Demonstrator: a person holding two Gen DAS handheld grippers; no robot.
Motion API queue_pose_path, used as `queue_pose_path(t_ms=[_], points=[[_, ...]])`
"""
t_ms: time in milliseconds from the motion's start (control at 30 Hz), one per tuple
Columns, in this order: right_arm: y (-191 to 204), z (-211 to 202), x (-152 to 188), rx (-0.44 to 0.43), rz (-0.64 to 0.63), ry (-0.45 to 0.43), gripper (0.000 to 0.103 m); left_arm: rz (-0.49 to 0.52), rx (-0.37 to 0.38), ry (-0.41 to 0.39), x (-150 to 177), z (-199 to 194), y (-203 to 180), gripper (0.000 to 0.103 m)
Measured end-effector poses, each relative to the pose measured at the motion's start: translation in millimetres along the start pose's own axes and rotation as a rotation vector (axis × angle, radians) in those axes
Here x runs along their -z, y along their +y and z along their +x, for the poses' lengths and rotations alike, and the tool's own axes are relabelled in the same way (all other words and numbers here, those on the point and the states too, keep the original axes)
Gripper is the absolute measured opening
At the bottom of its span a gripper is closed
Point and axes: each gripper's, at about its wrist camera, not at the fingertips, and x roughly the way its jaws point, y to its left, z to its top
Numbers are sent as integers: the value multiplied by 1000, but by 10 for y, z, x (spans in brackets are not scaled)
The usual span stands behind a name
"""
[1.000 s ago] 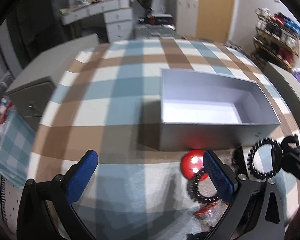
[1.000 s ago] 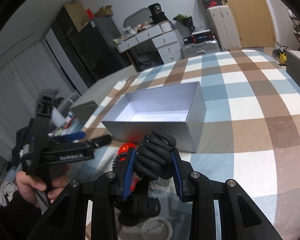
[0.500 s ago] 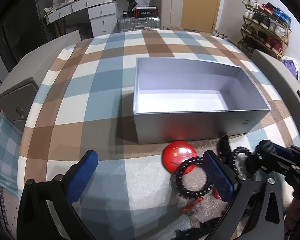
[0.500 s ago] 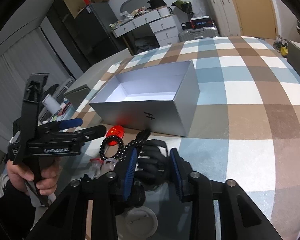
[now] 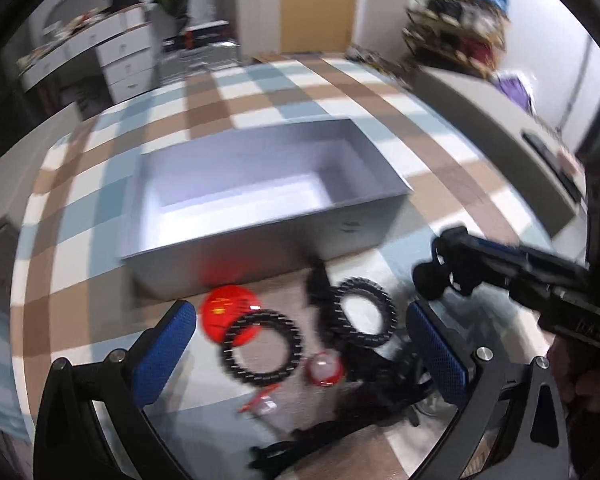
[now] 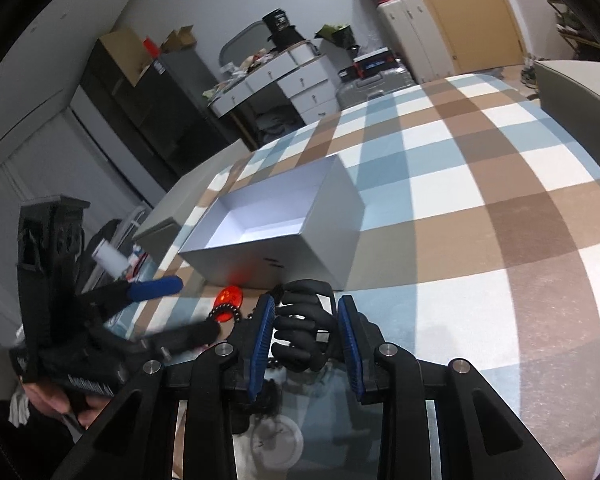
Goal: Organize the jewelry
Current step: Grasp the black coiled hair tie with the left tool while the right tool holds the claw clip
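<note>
Between right tongs, clamped: black coiled bracelet. Left tongs spread wide, empty, above two black rings beside grey box.

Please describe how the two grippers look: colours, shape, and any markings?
Both are black frames with silver bolts and two fingers lined with blue textured pads. The left gripper body shows white lettering in the right view, too blurred to read. The right gripper looks the same. No cables visible.

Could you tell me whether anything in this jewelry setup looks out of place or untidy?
Yes: the box is empty, while two black bracelets, a red badge and small bits lie loose on the cloth before it. The right gripper clamps a black coiled piece.
</note>
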Motion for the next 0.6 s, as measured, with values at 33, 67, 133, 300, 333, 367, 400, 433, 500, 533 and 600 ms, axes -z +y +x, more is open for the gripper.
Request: queue_pose_path(t_ms=[33, 67, 133, 300, 333, 367, 400, 433, 500, 533, 600], points=[[-20, -26, -3, 0, 7, -9, 31, 23, -2, 10, -5, 23, -62, 102], [-35, -55, -5, 2, 10, -19, 31, 50, -4, 20, -19, 58, -118, 102], [-58, -101, -12, 6, 12, -30, 31, 82, -26, 29, -20, 76, -209, 102], [-111, -197, -12, 8, 17, -59, 31, 149, -136, 83, -53, 260, -319, 102], [-121, -206, -13, 8, 18, -62, 32, 165, -146, 85, -48, 271, -347, 101], [-133, -212, -15, 7, 21, -63, 32, 185, -145, 91, -41, 288, -380, 100], [-144, -217, -15, 7, 24, -65, 32, 200, -142, 104, -23, 296, -408, 96], [-153, -220, -16, 5, 25, -67, 32, 217, -142, 119, -8, 317, -440, 93], [-170, -219, -16, -2, 27, -70, 32, 238, -144, 137, 21, 340, -487, 84], [-172, -220, -13, -3, 27, -71, 32, 241, -144, 136, 27, 330, -503, 83], [-175, -221, -10, -4, 25, -71, 32, 250, -140, 141, 21, 311, -520, 66]])
